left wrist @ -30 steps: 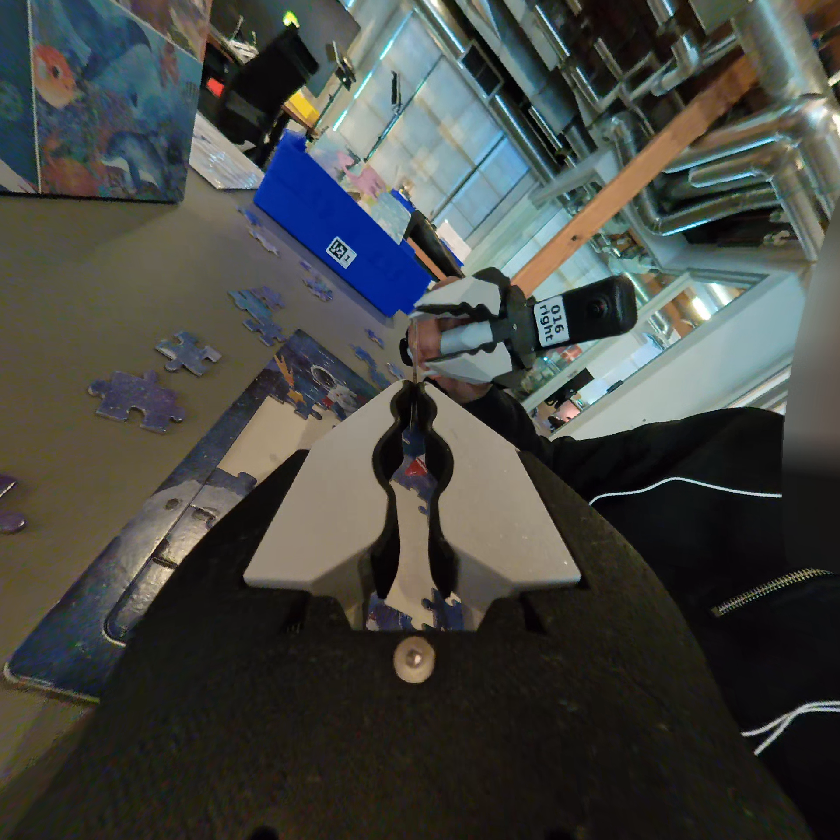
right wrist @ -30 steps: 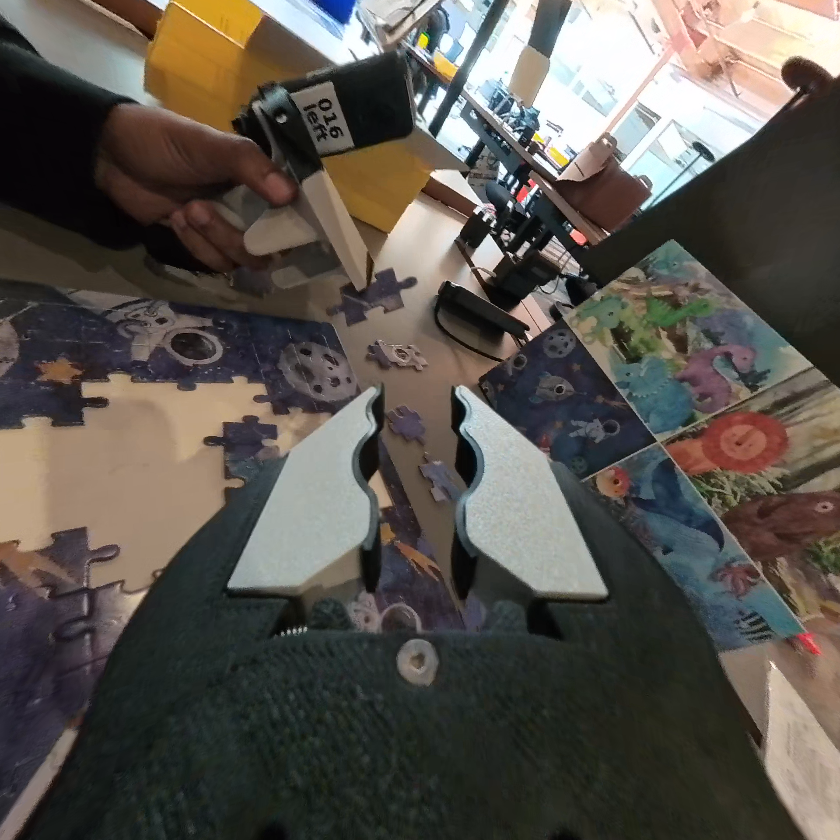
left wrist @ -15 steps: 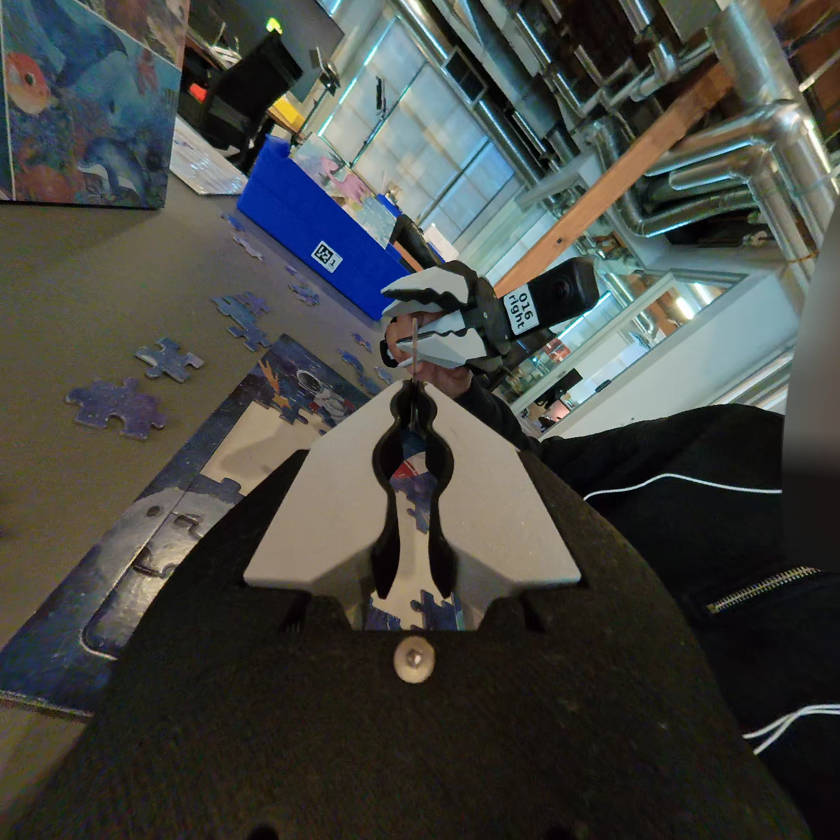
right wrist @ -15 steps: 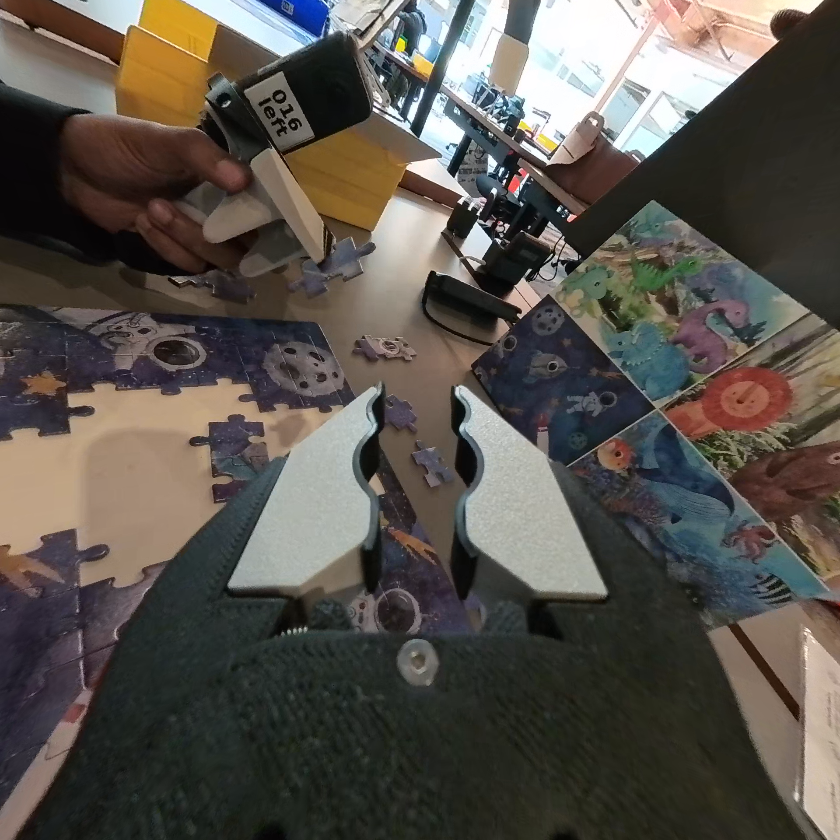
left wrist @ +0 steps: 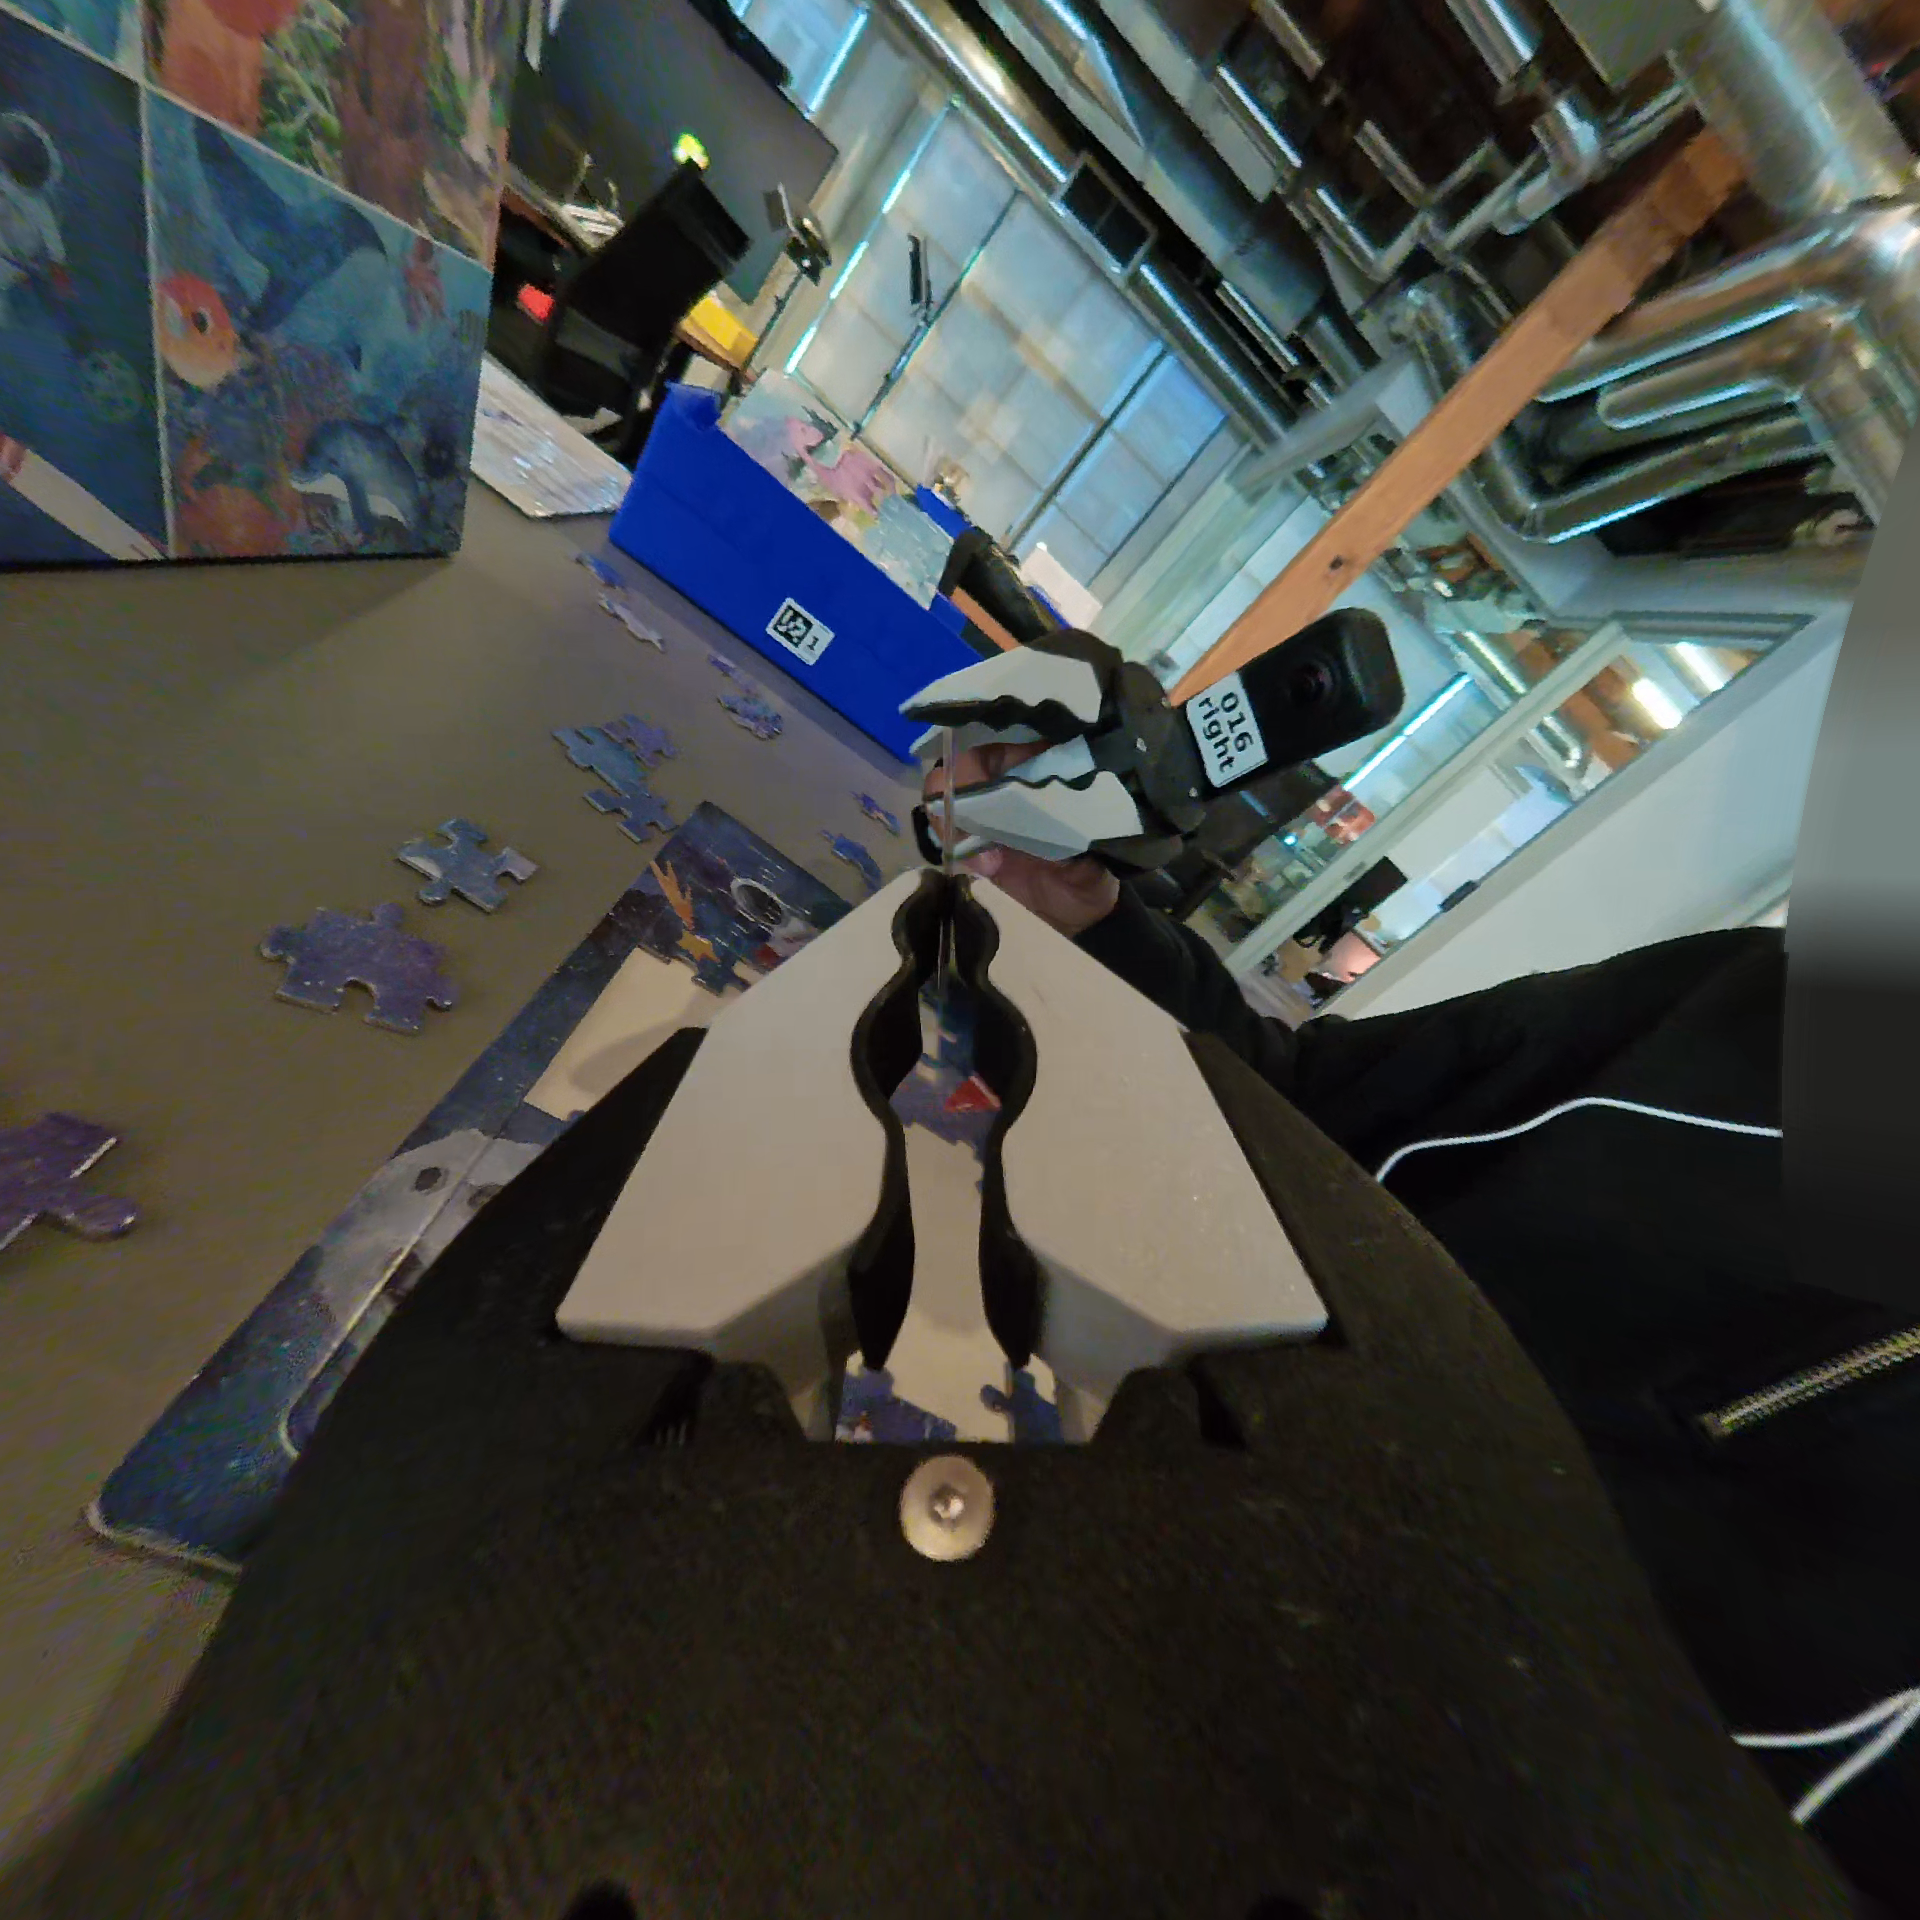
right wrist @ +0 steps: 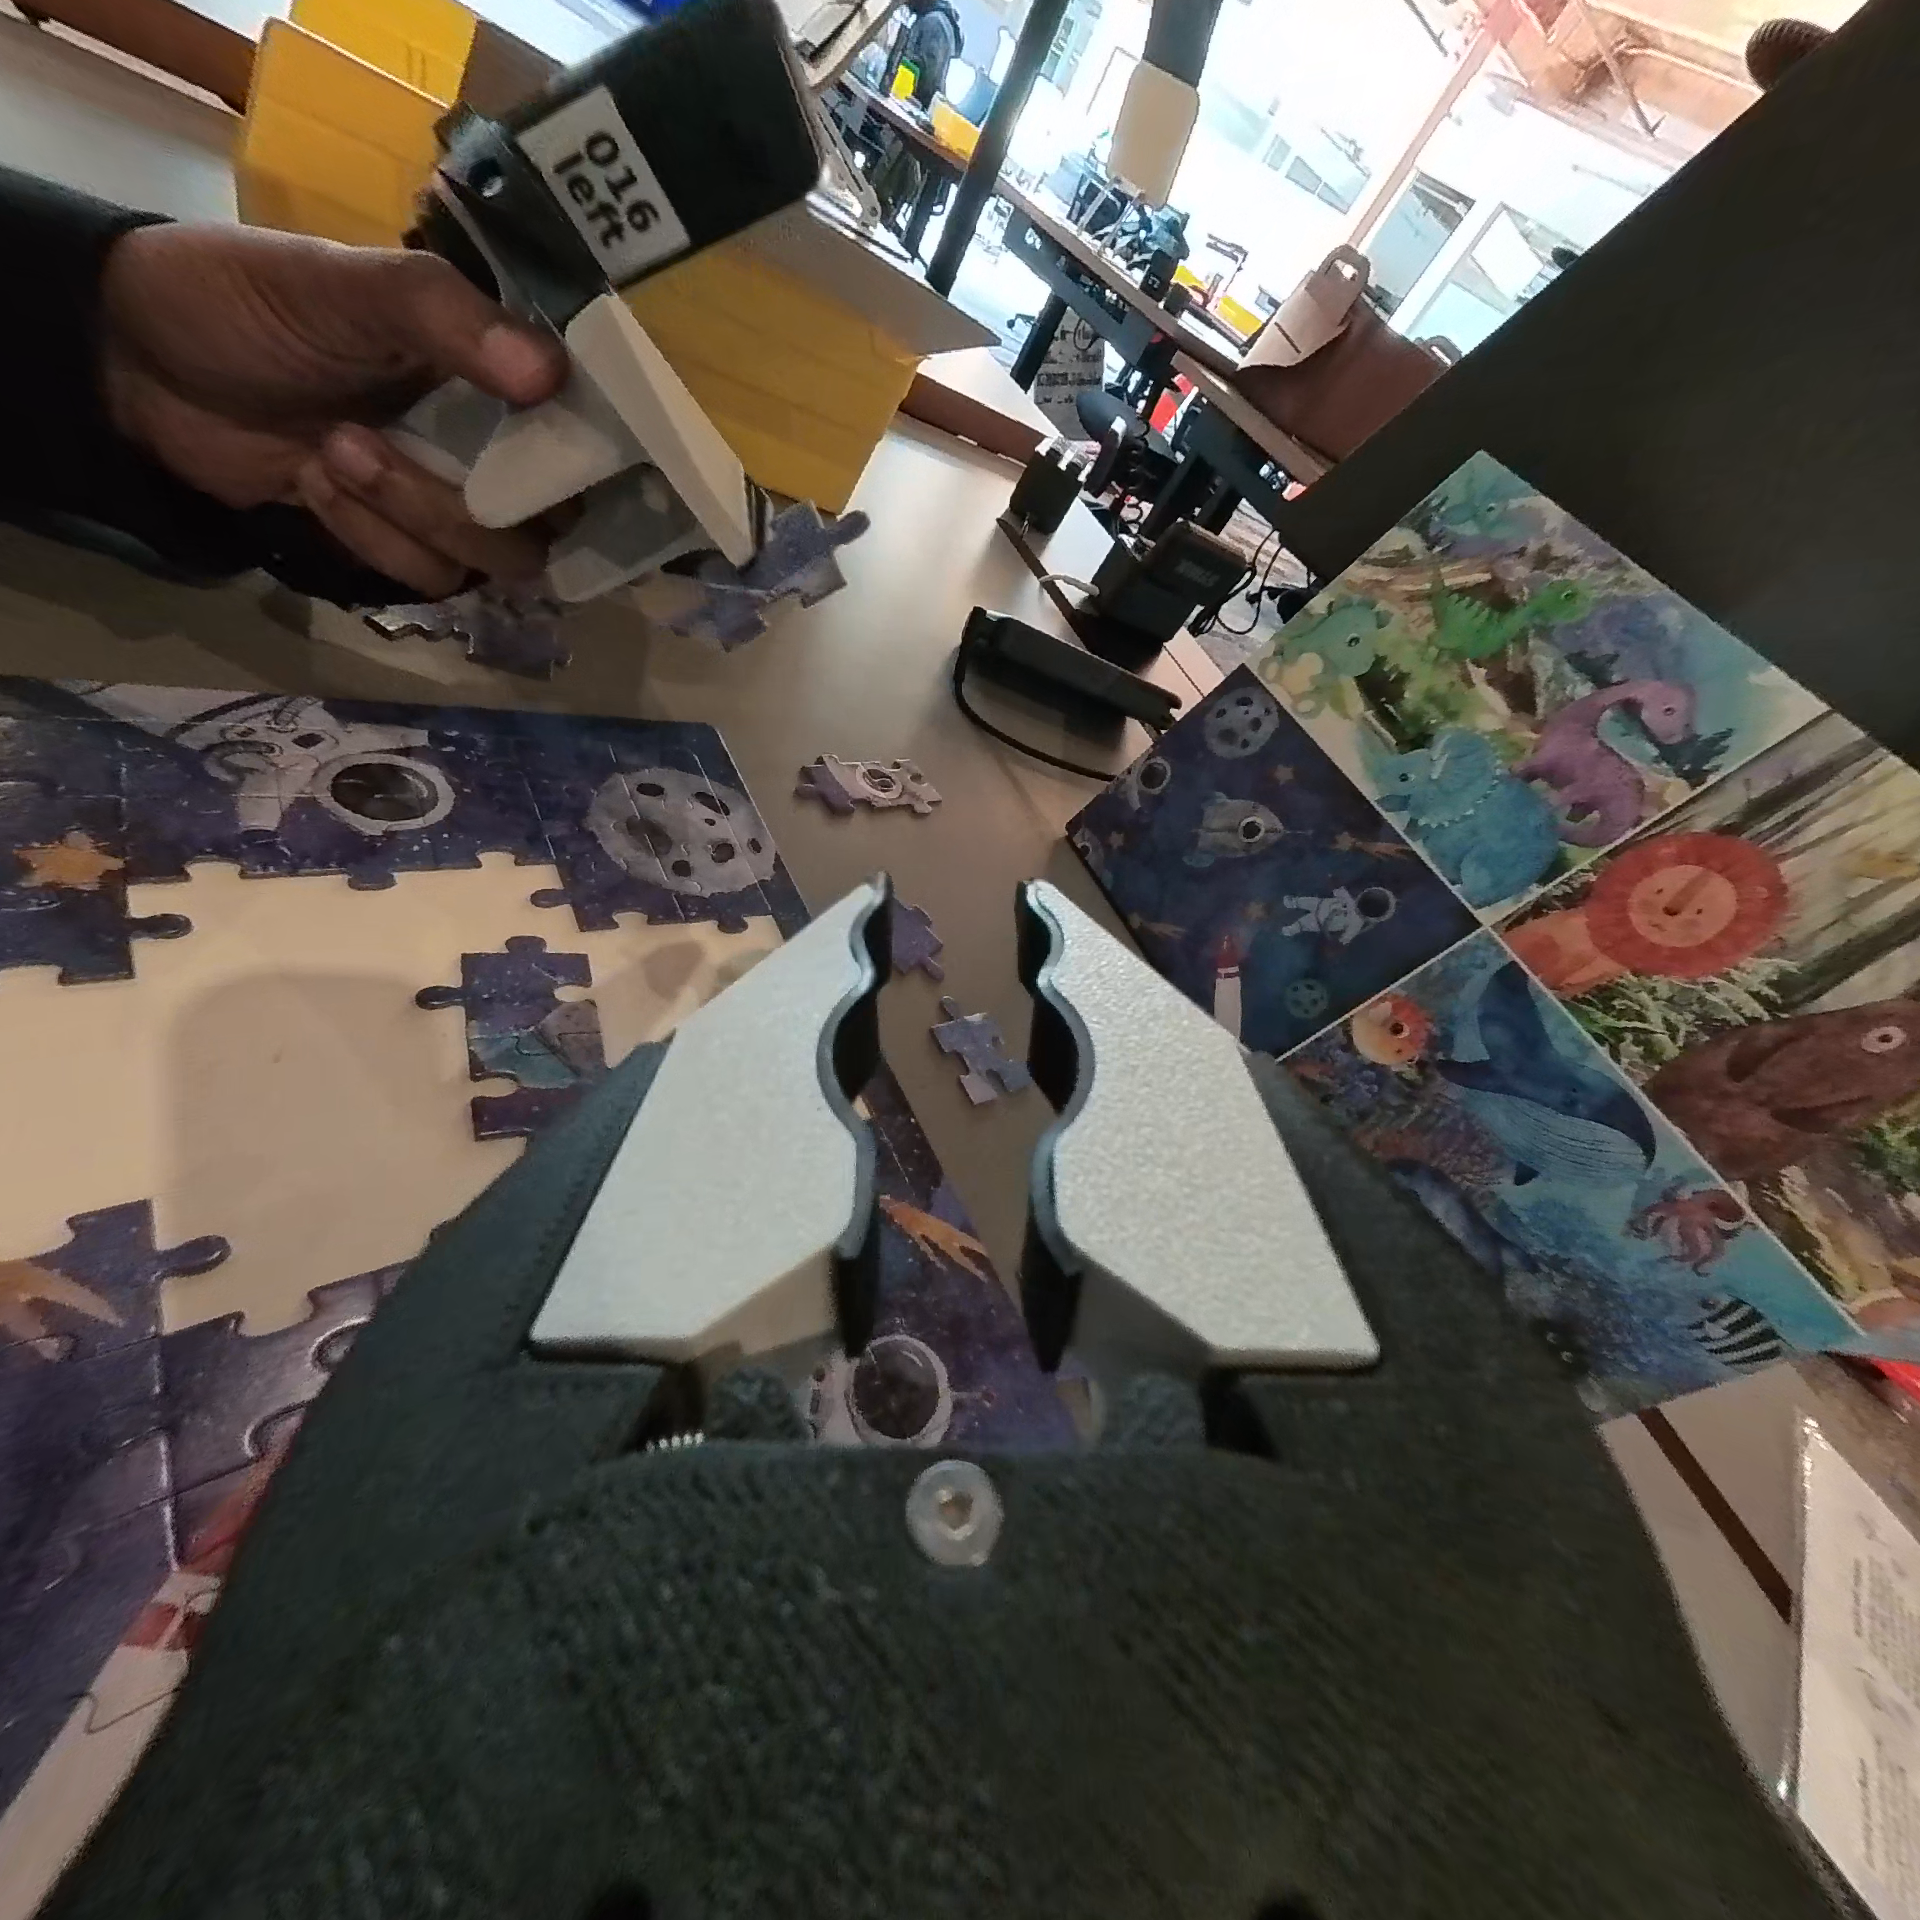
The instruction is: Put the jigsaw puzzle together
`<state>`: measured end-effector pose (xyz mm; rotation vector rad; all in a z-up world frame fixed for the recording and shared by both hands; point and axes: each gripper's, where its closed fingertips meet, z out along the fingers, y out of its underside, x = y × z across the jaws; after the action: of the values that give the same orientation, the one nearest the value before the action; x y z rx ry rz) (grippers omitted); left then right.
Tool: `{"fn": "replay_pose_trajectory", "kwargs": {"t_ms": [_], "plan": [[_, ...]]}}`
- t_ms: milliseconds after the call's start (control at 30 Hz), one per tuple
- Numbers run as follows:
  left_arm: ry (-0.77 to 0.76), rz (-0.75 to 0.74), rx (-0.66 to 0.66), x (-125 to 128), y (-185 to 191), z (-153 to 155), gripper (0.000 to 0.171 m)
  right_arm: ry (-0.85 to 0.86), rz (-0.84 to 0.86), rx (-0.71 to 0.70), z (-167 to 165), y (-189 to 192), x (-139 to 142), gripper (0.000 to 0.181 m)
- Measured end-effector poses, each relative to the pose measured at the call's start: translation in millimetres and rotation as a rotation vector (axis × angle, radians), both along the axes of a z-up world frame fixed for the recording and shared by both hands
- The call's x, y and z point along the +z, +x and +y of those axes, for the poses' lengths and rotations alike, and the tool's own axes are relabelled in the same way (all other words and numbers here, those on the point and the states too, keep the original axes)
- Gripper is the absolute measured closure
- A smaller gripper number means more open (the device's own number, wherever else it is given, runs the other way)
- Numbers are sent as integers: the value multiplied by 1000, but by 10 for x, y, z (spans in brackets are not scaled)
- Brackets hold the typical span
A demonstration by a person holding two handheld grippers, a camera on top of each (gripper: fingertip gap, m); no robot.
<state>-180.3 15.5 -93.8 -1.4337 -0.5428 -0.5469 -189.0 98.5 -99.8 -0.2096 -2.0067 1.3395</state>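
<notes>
Left gripper carries a jigsaw piece; right gripper waits empty over the puzzle.

Nearest, the right gripper (right wrist: 954,914) stands parted, holding nothing, above the half-built space puzzle (right wrist: 665,831). Beyond the puzzle's far edge, the left gripper (right wrist: 743,535) is pinched on a purple jigsaw piece (right wrist: 774,582). Best to bring it flat over the bare gap and match tabs before pressing. Since half a second ago it has swung closer to the right gripper.
</notes>
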Motion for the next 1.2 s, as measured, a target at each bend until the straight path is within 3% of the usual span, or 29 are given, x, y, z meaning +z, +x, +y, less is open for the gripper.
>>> {"fn": "replay_pose_trajectory", "kwargs": {"t_ms": [500,600,733,833,933,1100,1200], "plan": [[-17,38,30,4,-20,-11,171,16,33,-47,70,-51,45,151],[-19,40,36,5,-32,-26,171,59,170,-246,550,-194,299,146],[8,27,70,40,-107,-107,171,-201,280,-445,1446,-83,773,147],[54,-8,81,79,-152,-160,171,-356,260,-510,1948,144,853,151],[105,-61,80,103,-186,-200,171,-334,179,-543,2204,341,656,154],[120,-99,60,86,-179,-182,171,18,-175,-517,2239,547,-237,134],[100,-99,46,44,-157,-139,171,157,-348,-473,2227,677,-641,139]]}}
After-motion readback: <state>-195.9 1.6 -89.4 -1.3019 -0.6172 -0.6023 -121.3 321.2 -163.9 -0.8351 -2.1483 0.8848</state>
